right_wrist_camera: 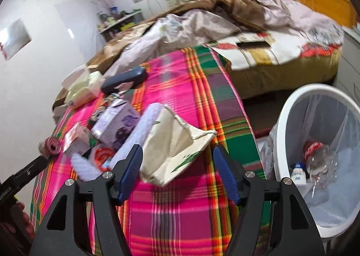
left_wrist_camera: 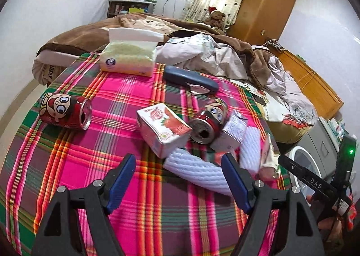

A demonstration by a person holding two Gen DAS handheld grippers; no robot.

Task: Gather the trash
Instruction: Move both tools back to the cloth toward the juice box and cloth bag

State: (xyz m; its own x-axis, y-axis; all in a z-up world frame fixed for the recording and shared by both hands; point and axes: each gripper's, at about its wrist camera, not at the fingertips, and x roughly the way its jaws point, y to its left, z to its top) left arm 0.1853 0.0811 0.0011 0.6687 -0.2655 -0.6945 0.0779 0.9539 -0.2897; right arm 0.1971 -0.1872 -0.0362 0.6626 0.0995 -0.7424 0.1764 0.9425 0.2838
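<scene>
On the plaid cloth [left_wrist_camera: 126, 89] lie a red cartoon can [left_wrist_camera: 65, 111] at the left, a strawberry drink carton [left_wrist_camera: 163, 129], a second red can [left_wrist_camera: 208, 121] and a small purple-white carton [left_wrist_camera: 232, 132]. A white foam net sleeve [left_wrist_camera: 198, 171] curves in front of them. My left gripper [left_wrist_camera: 178, 180] is open and empty, just short of the sleeve. My right gripper [right_wrist_camera: 177, 171] is open and empty, over the near end of a crumpled cream paper bag [right_wrist_camera: 175, 143]. The white trash bin [right_wrist_camera: 290, 107] stands to the right, holding a clear bottle [right_wrist_camera: 319, 161] and a small white bottle [right_wrist_camera: 298, 174].
A tissue pack [left_wrist_camera: 128, 59] and a dark blue case [left_wrist_camera: 190, 78] lie at the cloth's far side. Behind is a bed with rumpled blankets [left_wrist_camera: 202, 53]. The right gripper's body [left_wrist_camera: 315, 184] shows at the left view's right edge. A wooden wardrobe [left_wrist_camera: 265, 6] stands at the back.
</scene>
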